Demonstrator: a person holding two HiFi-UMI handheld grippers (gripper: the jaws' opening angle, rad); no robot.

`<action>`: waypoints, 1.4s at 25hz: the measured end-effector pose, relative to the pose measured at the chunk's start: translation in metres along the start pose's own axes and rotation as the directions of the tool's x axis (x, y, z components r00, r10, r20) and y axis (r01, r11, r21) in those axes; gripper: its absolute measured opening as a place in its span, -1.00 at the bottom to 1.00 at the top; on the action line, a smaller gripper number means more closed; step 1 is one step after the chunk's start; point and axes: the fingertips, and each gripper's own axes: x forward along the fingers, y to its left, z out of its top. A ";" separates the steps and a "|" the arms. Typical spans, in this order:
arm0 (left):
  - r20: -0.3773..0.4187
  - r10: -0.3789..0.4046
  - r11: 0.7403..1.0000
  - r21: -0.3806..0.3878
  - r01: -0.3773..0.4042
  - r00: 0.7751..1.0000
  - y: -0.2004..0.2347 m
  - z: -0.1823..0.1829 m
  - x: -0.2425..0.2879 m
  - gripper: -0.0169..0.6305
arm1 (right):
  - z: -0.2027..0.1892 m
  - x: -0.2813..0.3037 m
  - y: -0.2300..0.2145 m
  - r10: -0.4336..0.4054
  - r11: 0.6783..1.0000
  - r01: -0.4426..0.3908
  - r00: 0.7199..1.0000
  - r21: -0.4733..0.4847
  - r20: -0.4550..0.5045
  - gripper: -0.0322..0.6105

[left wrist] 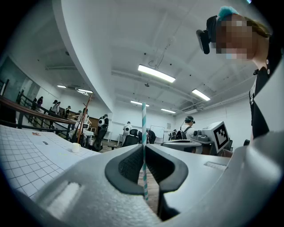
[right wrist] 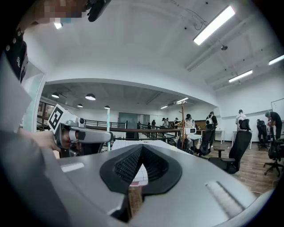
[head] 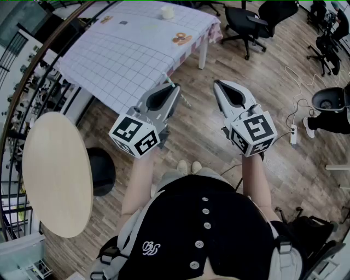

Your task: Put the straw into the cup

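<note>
Grippers: I counted two, held up side by side over the wood floor (head: 219, 136), near the table's near edge.
Left gripper (left wrist: 144, 147): I had its jaws clamped on the straw (left wrist: 143, 128), no gap either side.
Straw: one, striped teal and white, standing upright in the left gripper view, poking out above the jaw tips and below them.
Right gripper (right wrist: 141, 147): jaws pressed together at the tips, nothing between them that I could see.
Cup (head: 167, 12): one, small and white, sat on the far end of the table, well apart from the straw and both grippers.
Table (head: 120, 60): one, rectangular, under a pale grid-patterned cloth.
Round table (head: 54, 175): one, bare light wood, off to my left.
Marker cubes: two, one on each gripper, facing up in the head view.
</note>
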 end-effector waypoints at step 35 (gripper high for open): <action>0.099 0.066 0.993 -0.108 -0.055 0.993 0.019 -0.008 0.054 -0.91 | -0.029 0.023 -0.025 0.110 0.987 -0.109 0.994 0.119 -0.002 -0.90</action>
